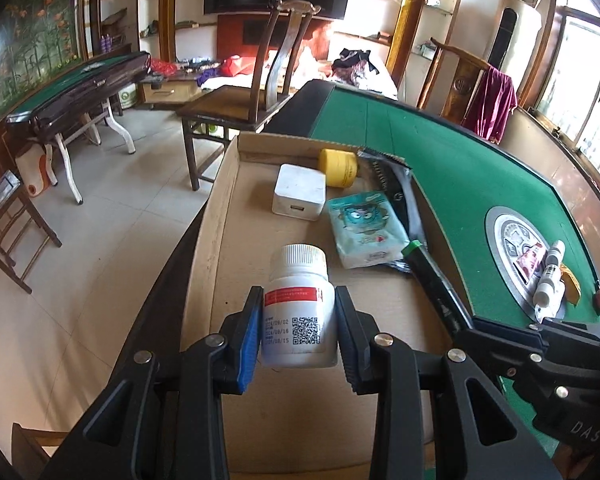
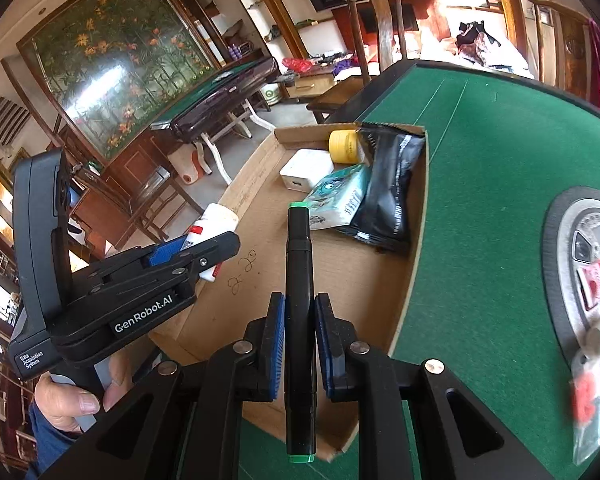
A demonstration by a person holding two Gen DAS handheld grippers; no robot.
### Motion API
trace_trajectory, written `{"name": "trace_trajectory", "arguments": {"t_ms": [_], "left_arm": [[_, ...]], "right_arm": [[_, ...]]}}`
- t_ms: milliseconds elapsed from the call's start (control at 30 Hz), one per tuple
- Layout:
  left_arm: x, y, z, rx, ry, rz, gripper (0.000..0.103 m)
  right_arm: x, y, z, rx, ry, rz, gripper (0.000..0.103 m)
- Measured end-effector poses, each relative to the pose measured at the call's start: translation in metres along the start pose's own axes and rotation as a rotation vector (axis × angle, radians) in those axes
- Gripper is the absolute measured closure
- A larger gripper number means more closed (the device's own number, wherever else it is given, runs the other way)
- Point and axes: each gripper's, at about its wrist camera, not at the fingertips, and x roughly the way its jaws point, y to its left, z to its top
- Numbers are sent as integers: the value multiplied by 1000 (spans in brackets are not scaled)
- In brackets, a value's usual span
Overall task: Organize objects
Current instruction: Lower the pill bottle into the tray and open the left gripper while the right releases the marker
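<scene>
I note left gripper (image 1: 298,328) clenched on white plastic pill bottle (image 1: 300,304) — light, rigid, slick, mid-body hold OK; right gripper (image 2: 299,344) grasping black green-capped marker (image 2: 299,312) — slim, stiff.

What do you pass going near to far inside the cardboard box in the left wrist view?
White bottle in the left gripper → tissue pack → white charger → yellow jar.
</scene>
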Motion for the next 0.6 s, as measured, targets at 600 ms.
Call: {"name": "trace_trajectory", "arguments": {"t_ms": [600], "left_arm": [[42,18,20,-17,93,-7,70]], "right_arm": [[64,6,24,44,94,-21,86]]}}
